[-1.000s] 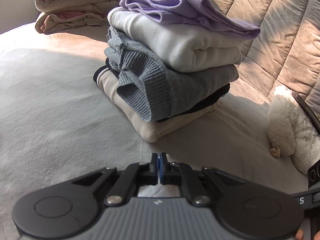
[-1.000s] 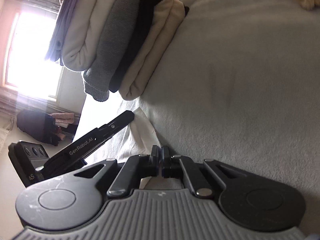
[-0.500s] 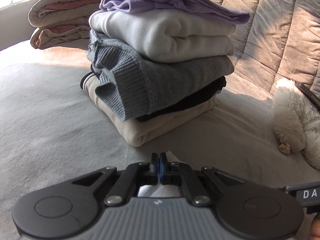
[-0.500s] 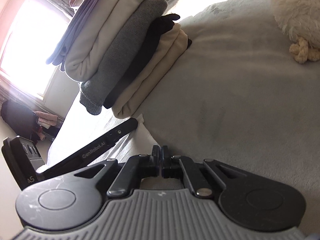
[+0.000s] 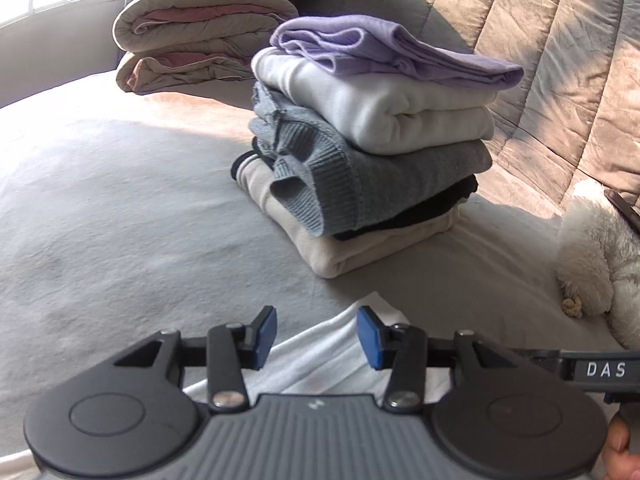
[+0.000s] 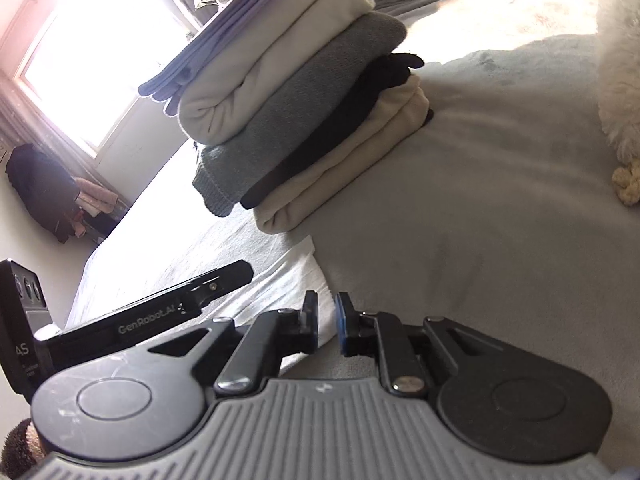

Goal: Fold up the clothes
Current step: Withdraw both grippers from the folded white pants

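A white garment [image 5: 328,356] lies flat on the grey bed sheet [image 5: 120,220], directly under my left gripper [image 5: 317,334]. That gripper is open, its blue pads wide apart and holding nothing. My right gripper [image 6: 326,322] is open by a narrow gap, and the white garment's [image 6: 288,276] edge lies just left of its fingertips. The left gripper's body [image 6: 160,312] shows beside it. Behind stands a stack of folded clothes [image 5: 360,184]: lavender on top, then white, grey knit, black and beige.
A white fluffy plush toy [image 5: 600,256] lies to the right of the stack. Folded quilts [image 5: 200,40] sit at the back left by a bright window. A quilted brown cover [image 5: 560,60] rises behind the bed. A dark bag [image 6: 40,188] is on the floor.
Both grippers were shut on the white garment and have opened, the left wide and the right slightly. The garment now lies released on the sheet.
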`<move>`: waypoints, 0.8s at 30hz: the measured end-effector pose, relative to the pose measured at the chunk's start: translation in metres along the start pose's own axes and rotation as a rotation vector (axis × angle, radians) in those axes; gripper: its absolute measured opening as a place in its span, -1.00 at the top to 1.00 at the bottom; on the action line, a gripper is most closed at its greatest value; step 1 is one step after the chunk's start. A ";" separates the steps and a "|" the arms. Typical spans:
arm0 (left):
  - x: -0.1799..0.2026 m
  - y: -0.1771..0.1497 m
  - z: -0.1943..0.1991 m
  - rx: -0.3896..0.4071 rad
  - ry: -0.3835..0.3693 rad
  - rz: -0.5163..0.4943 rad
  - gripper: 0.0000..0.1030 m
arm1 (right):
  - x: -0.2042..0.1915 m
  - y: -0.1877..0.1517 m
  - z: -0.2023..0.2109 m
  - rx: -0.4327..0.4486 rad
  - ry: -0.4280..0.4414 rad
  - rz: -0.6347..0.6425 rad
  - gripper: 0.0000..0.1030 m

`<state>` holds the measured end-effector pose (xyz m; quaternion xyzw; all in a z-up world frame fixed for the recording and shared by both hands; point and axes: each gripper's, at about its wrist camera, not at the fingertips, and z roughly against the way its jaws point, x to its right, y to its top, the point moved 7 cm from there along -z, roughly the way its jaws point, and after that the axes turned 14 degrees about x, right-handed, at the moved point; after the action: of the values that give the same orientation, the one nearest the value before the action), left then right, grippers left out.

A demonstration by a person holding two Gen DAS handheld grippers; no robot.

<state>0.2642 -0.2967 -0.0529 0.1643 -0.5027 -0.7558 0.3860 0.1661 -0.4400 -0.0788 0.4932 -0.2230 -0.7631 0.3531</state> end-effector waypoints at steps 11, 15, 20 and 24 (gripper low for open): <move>-0.085 0.001 0.098 0.014 0.175 0.056 -0.14 | -0.048 -0.023 0.005 -0.063 0.099 0.130 0.34; -0.118 -0.010 0.136 -0.001 0.243 0.035 -0.14 | -0.067 -0.039 0.004 -0.114 0.129 0.133 0.29; -0.140 -0.026 0.174 -0.006 0.287 0.020 -0.14 | -0.083 -0.057 -0.001 -0.156 0.131 0.100 0.29; -0.148 -0.039 0.201 -0.004 0.285 0.023 -0.13 | -0.096 -0.073 -0.003 -0.207 0.127 0.068 0.29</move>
<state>0.2159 -0.0504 -0.0196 0.2634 -0.4432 -0.7215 0.4622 0.1708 -0.3198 -0.0734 0.4936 -0.1369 -0.7369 0.4411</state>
